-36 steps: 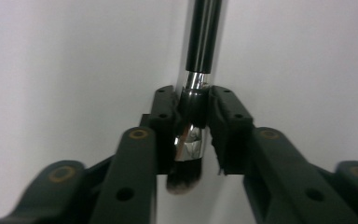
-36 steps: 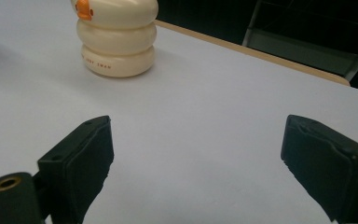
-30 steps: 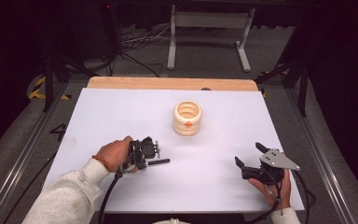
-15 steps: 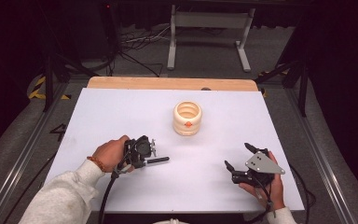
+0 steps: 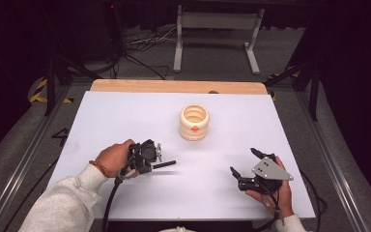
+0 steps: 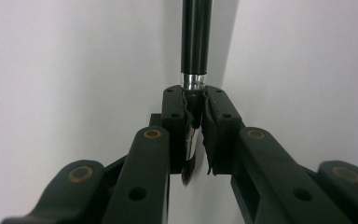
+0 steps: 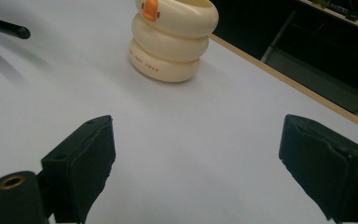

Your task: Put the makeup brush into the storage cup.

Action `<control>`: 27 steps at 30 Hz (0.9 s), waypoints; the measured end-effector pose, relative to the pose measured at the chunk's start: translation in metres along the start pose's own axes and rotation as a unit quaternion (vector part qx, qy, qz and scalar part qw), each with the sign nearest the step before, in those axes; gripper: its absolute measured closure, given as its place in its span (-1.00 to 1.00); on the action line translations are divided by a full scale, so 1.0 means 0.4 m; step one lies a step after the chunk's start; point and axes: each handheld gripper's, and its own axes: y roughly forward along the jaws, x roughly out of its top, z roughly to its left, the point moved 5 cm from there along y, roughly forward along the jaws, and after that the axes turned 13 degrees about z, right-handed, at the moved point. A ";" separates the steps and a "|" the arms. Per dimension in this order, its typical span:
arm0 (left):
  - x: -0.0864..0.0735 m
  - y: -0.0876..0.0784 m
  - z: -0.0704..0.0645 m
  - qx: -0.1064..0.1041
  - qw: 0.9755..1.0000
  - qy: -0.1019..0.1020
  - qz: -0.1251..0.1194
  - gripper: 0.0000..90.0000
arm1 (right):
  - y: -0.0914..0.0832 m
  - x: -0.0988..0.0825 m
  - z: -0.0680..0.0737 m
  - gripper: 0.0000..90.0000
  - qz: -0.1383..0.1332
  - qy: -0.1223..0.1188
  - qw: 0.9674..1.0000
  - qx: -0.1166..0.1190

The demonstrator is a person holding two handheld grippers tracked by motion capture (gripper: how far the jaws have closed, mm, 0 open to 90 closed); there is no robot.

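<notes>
Left hand-held gripper (image 5: 160,164) clamped tight on a thin black brush (image 6: 195,37), gripped near its silver collar, handle running straight out beyond the jaws just above the white counter (image 5: 125,116), bristle tip poking back between the pads. Right hand-held gripper (image 5: 244,163) with jaws spread wide apart and nothing between them, low over the counter near the right front corner, aimed toward the cream ribbed cup (image 7: 172,39) with an orange duck mark, standing upright mid-counter, well apart from both grippers
</notes>
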 end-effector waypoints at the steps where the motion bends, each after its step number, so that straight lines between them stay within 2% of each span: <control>1: -0.002 -0.003 0.002 -0.001 1.000 -0.002 0.000 0.78 | 0.000 0.002 0.002 -0.75 -0.001 -0.002 1.000 0.000; 3: -0.002 -0.006 0.003 -0.002 1.000 -0.007 -0.013 0.78 | 0.000 0.006 0.006 -0.74 -0.001 -0.006 1.000 0.000; 4: -0.003 -0.009 0.001 -0.006 1.000 -0.002 -0.010 0.78 | 0.000 0.008 0.009 -0.74 -0.002 -0.008 1.000 -0.001; 7: -0.002 -0.015 0.000 -0.008 1.000 -0.004 -0.017 0.78 | -0.001 0.014 0.015 -0.73 -0.002 -0.017 1.000 -0.004; 8: -0.003 -0.020 0.001 -0.005 1.000 0.003 -0.007 0.78 | -0.001 0.022 0.023 -0.73 -0.003 -0.025 1.000 -0.006; 9: -0.002 -0.023 0.001 -0.001 1.000 -0.002 -0.013 0.78 | 0.000 0.026 0.028 -0.72 -0.004 -0.030 1.000 -0.005; 10: 0.000 -0.033 0.003 -0.009 1.000 0.004 -0.015 0.78 | 0.002 0.032 0.034 -0.71 -0.004 -0.039 0.999 -0.008; 11: 0.001 -0.035 0.001 -0.007 1.000 -0.004 -0.019 0.78 | 0.003 0.037 0.041 -0.71 -0.004 -0.046 0.999 -0.010; 14: 0.008 -0.047 0.004 -0.008 1.000 0.006 -0.019 0.78 | 0.009 0.051 0.056 -0.69 -0.008 -0.064 0.998 -0.014; 15: 0.011 -0.048 0.002 -0.008 1.000 -0.001 -0.023 0.78 | 0.013 0.058 0.065 -0.68 -0.008 -0.074 0.997 -0.017; 17: 0.016 -0.056 0.003 -0.008 1.000 0.008 -0.021 0.78 | 0.019 0.068 0.079 -0.67 -0.008 -0.086 0.996 -0.020; 18: 0.020 -0.059 0.002 -0.008 1.000 0.002 -0.027 0.78 | 0.022 0.073 0.088 -0.66 -0.009 -0.094 0.995 -0.022; 20: 0.026 -0.070 0.007 -0.005 1.000 0.006 -0.025 0.78 | 0.030 0.082 0.106 -0.65 -0.007 -0.110 0.994 -0.023; 25: 0.041 -0.082 0.008 -0.002 1.000 0.005 -0.031 0.78 | 0.057 0.103 0.150 -0.62 -0.006 -0.147 0.988 -0.034; 27: 0.053 -0.089 0.010 -0.006 0.999 0.010 -0.033 0.78 | 0.066 0.112 0.167 -0.60 -0.005 -0.164 0.986 -0.039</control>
